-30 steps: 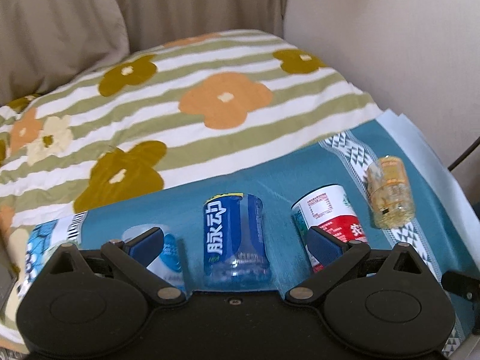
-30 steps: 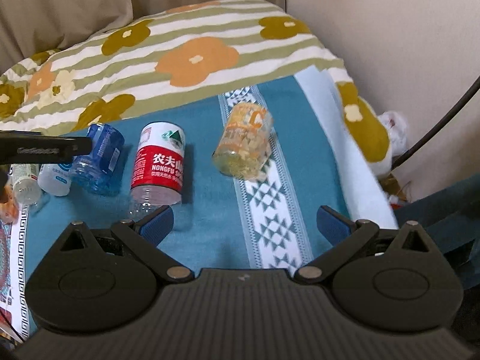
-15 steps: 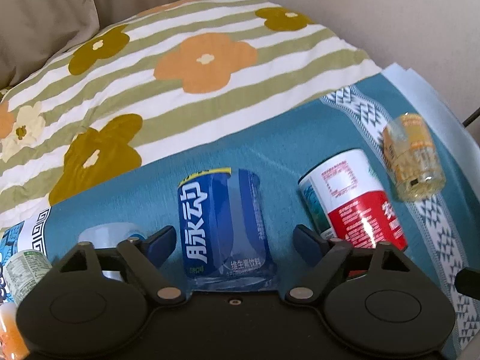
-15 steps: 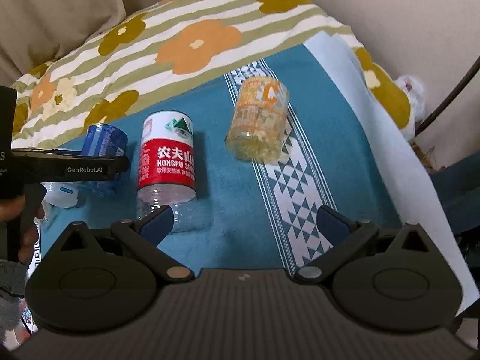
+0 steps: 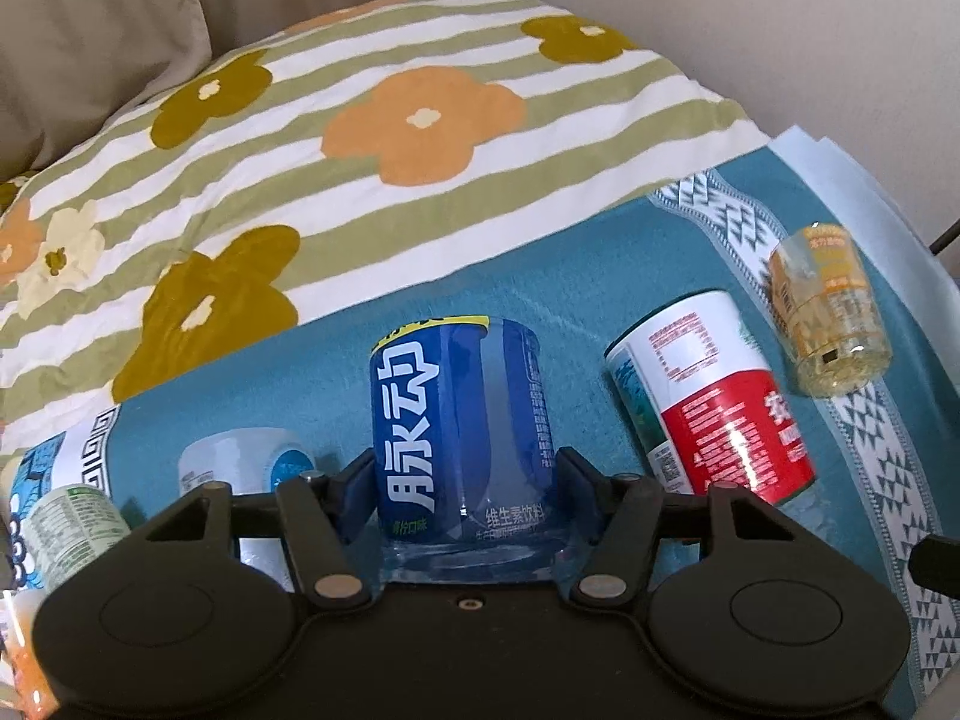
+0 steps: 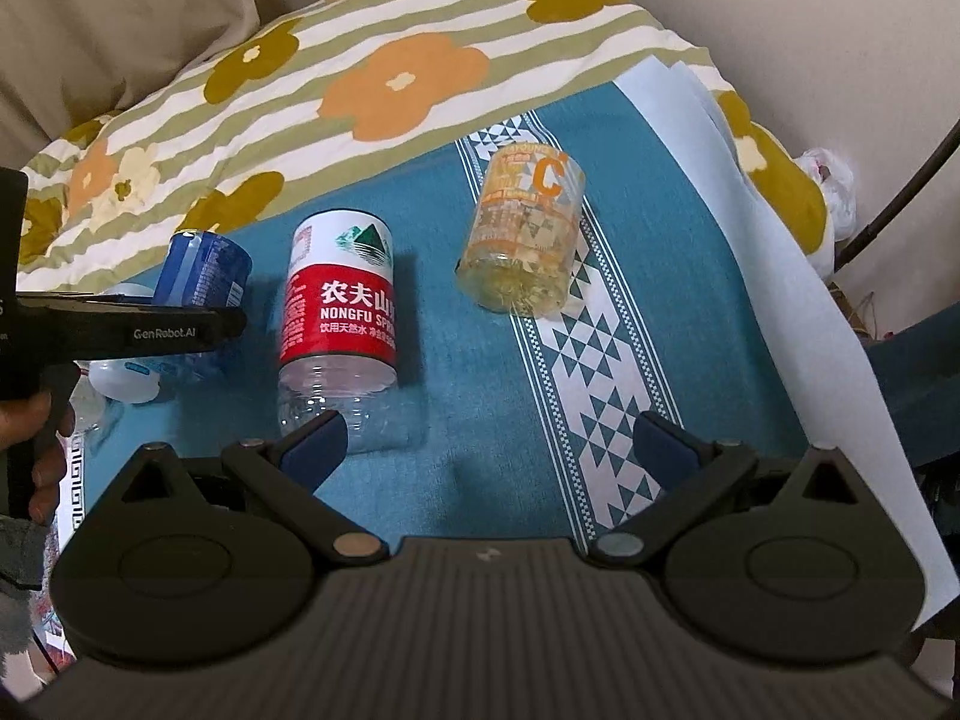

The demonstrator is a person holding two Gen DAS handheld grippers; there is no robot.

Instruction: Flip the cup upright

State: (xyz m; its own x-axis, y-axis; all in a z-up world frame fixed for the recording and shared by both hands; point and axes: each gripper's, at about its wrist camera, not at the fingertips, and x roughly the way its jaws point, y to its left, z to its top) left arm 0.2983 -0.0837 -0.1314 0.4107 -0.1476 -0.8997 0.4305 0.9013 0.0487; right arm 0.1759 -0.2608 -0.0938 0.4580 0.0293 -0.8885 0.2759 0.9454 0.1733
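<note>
Three cut-bottle cups lie on their sides on a teal cloth (image 5: pixel 570 276). The blue cup (image 5: pixel 459 426) lies between the fingers of my left gripper (image 5: pixel 459 480), whose blue pads press both its sides. In the right wrist view the blue cup (image 6: pixel 201 267) sits behind the left gripper's body. The red-and-white cup (image 5: pixel 708 399) lies to its right, also in the right wrist view (image 6: pixel 342 306). The orange cup (image 5: pixel 831 312) lies farthest right, also in the right wrist view (image 6: pixel 525 234). My right gripper (image 6: pixel 489 447) is open and empty, above the cloth near the red cup's clear base.
A striped floral quilt (image 5: pixel 360 138) rises behind the cloth. A white cup (image 5: pixel 240 462) and a green-labelled bottle (image 5: pixel 66 531) lie left of the blue cup. A beige wall (image 6: pixel 810 30) stands to the right. A black cable (image 6: pixel 900 192) runs down the right side.
My left gripper has moved forward around the blue cup and closed its fingers onto it. My right gripper has edged closer to the red cup and stayed open.
</note>
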